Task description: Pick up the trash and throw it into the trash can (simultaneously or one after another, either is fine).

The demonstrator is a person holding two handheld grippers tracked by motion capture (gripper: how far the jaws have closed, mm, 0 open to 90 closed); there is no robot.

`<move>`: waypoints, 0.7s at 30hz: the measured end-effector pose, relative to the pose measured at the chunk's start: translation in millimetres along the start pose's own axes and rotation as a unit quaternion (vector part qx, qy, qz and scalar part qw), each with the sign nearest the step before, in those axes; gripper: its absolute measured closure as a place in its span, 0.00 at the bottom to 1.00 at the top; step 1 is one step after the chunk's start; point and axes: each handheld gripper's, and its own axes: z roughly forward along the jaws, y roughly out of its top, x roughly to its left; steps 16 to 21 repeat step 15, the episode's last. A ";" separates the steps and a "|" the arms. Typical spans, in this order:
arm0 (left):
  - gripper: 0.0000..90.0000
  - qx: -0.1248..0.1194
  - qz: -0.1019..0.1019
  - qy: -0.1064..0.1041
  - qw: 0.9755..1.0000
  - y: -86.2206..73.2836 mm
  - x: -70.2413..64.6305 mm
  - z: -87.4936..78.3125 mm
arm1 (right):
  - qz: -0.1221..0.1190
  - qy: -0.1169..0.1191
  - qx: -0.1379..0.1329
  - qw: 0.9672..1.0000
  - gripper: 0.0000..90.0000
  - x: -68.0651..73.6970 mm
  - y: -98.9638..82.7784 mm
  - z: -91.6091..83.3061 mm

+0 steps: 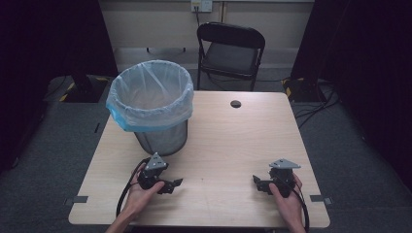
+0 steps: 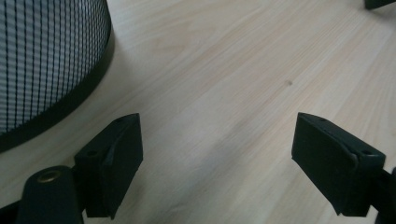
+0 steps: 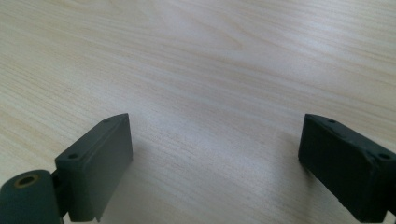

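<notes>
Two grippers: both rested low on the near part of the table, well apart, jaws turned toward each other.
Left gripper (image 1: 167, 185): the jaws stood wide apart with nothing between them; in the left gripper view (image 2: 217, 154) bare wood filled the gap.
Left hand (image 1: 142, 191): it came in from the bottom edge, forearm angled up and to the right, fingers wrapped around the gripper body from below; the grey three-cornered plate faced up.
Left cable (image 1: 127, 187): it looped out on the hand's left side and ran back toward the table's near edge.
Right gripper (image 1: 260, 184): it was released as well, jaws spread wide and holding nothing; in the right gripper view (image 3: 215, 163) the table grain ran across the gap.
Right hand (image 1: 286, 194): the forearm rose from the bottom edge, leaning slightly left, palm closed around the gripper from behind.
Table (image 1: 228, 141): light wood, with a small dark round hole near its far edge.
Bin (image 1: 150, 104): a mesh wastebasket lined with a pale blue bag stood upright on the table's far left part, just beyond the left gripper; its black base rim and mesh wall (image 2: 51, 70) showed at the upper left of the left gripper view.
Chair (image 1: 229, 48): a black folding chair stood on the floor beyond the table's far edge.
</notes>
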 end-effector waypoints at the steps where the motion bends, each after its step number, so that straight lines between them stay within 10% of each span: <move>1: 0.18 0.003 -0.003 0.002 1.000 -1.3 0.4 1.5 | 0.000 0.000 0.000 1.000 0.10 0.0 0.0 0.0; 21: 0.17 0.031 0.017 0.037 0.999 -9.0 -6.0 16.3 | 0.000 0.000 0.000 1.000 0.10 0.1 0.0 0.1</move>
